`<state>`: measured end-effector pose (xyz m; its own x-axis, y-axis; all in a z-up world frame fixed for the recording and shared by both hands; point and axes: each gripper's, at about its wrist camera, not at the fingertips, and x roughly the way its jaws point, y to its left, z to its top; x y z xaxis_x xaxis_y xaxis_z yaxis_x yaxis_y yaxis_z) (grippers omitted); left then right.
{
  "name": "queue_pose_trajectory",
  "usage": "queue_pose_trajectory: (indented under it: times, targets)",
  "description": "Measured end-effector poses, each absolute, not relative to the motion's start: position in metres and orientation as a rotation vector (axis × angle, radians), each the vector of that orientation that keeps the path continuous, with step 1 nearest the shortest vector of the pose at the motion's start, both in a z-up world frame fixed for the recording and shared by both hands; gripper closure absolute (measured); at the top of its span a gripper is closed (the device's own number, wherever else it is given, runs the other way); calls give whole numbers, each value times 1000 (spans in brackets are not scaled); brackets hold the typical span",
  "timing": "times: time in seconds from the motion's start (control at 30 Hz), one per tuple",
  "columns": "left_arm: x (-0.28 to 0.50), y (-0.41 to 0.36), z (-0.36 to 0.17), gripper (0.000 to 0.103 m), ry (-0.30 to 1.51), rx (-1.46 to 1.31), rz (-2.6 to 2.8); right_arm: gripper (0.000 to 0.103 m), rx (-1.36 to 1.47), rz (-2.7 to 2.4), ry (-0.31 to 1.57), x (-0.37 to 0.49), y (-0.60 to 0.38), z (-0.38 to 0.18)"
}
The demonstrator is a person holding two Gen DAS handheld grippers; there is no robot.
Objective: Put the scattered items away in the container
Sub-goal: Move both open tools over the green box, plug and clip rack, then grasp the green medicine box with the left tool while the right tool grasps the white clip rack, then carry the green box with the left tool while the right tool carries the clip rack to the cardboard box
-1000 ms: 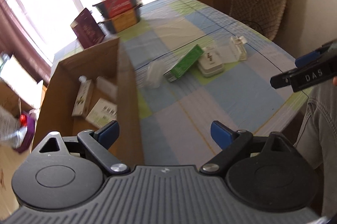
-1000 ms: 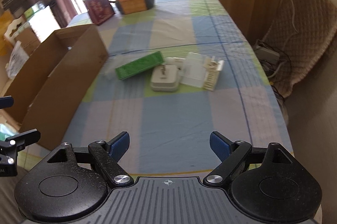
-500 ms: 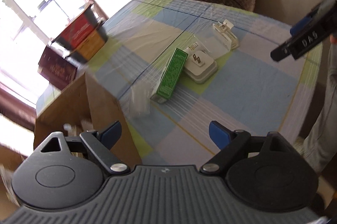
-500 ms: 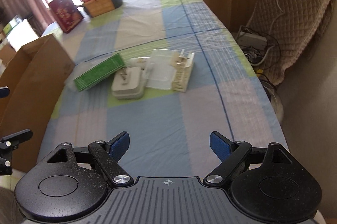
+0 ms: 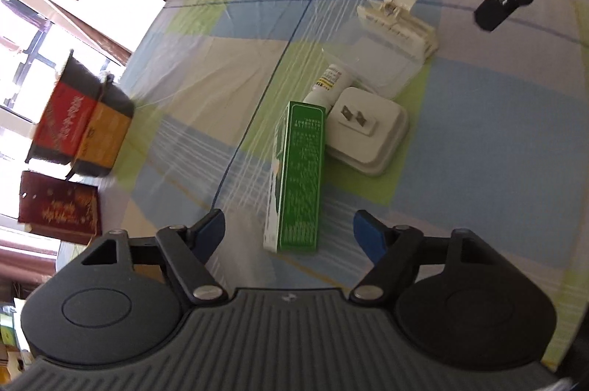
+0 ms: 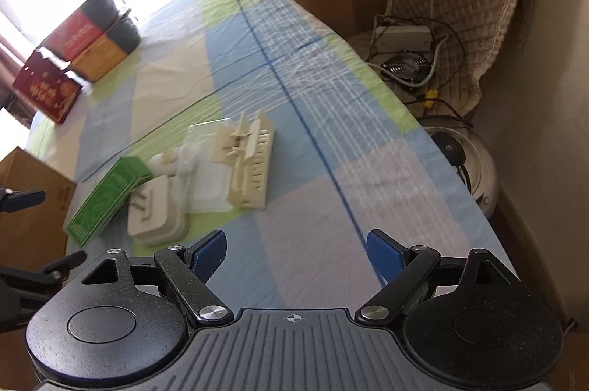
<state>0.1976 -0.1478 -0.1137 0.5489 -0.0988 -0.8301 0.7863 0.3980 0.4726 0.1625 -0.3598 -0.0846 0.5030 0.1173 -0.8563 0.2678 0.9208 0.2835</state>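
carton (image 5: 300, 174) left of adapter (image 5: 366, 130) — tube (image 5: 327, 84) behind

Glossy card green box (image 5: 300, 170), matt plastic adapter (image 5: 368, 130), cloth tablecloth (image 5: 478, 141).

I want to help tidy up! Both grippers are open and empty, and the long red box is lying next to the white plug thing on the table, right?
Nearly. The left wrist view shows that long box is green, not red. It does lie beside the white plug adapter, and the left gripper and right gripper are open and empty.
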Motion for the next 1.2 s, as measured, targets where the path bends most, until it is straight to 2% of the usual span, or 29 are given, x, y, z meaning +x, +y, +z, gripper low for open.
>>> queue_pose_trajectory:
  times: [0.13, 0.27, 0.47, 0.83, 0.87, 0.9, 0.97, 1.03, 1.2]
  targets:
    - [219, -159, -136, 45, 843, 1012, -638, 14, 423, -120, 1057, 171, -369, -92]
    - [236, -162, -152, 73, 882, 976, -615, 14, 427, -129, 1042, 176, -374, -94]
    - [244, -147, -145, 77, 947, 829, -596, 14, 397, -65, 977, 187, -370, -92]
    - [246, -109, -130, 78, 1156, 448, -528, 15, 248, 11, 910, 233, -332, -101]
    - [245, -107, -131, 78, 1167, 425, -522, 25, 238, 7, 909, 237, -330, -103]
    - [243, -105, -131, 78, 1174, 411, -516, 42, 231, 6, 920, 240, -329, -106]
    - [242, -102, -131, 78, 1186, 384, -503, 46, 242, -5, 955, 243, -332, -110]
    - [242, -100, -130, 78, 1194, 360, -493, 57, 265, -29, 977, 240, -339, -110]
    - [240, -92, -131, 78, 1212, 295, -478, 59, 321, -58, 1046, 229, -355, -112]
